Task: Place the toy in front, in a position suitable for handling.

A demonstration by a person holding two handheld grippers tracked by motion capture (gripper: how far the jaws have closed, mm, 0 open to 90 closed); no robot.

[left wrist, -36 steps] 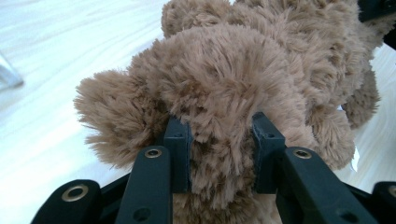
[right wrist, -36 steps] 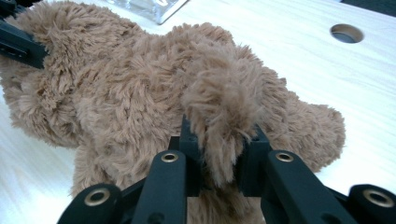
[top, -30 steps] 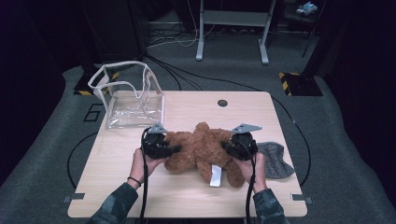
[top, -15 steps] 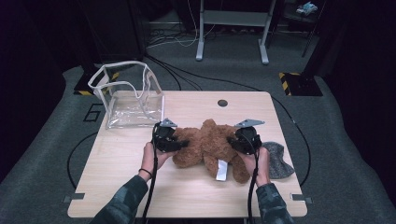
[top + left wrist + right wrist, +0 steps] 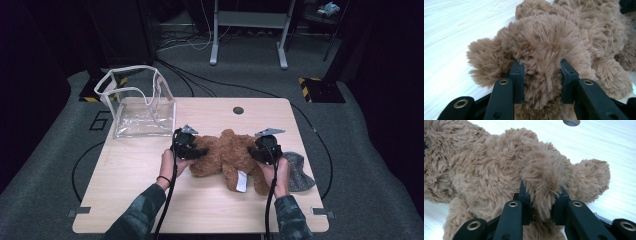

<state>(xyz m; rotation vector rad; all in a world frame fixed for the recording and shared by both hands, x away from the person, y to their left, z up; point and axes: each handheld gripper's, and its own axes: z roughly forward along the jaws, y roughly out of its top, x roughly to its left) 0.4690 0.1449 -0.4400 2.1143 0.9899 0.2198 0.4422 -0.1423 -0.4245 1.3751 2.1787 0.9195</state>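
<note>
High view puts the teddy bear (image 5: pixel 227 155) mid-table, between your hands. Your left gripper (image 5: pixel 541 82) pinches one plush limb, though its jaws have just been easing apart; your right gripper (image 5: pixel 541 207) clamps another. Firm up the left before carrying it to the clear bag (image 5: pixel 142 107).

You are looking at a teddy bear (image 5: pixel 227 155) of shaggy brown plush, its long matt pile fluffing out around the jaws. Its sewn-in tag (image 5: pixel 241 181) is looking like smooth white fabric. The left gripper (image 5: pixel 542 75) and right gripper (image 5: pixel 543 201) are showing matt black plastic with bright metal eyelets. The table (image 5: pixel 150 165) is showing pale wood-grain laminate, smooth and faintly shining. The bag (image 5: pixel 136 102) is glistening as clear glossy plastic, and the grey cloth (image 5: pixel 298 172) is looking soft and dull.
</note>
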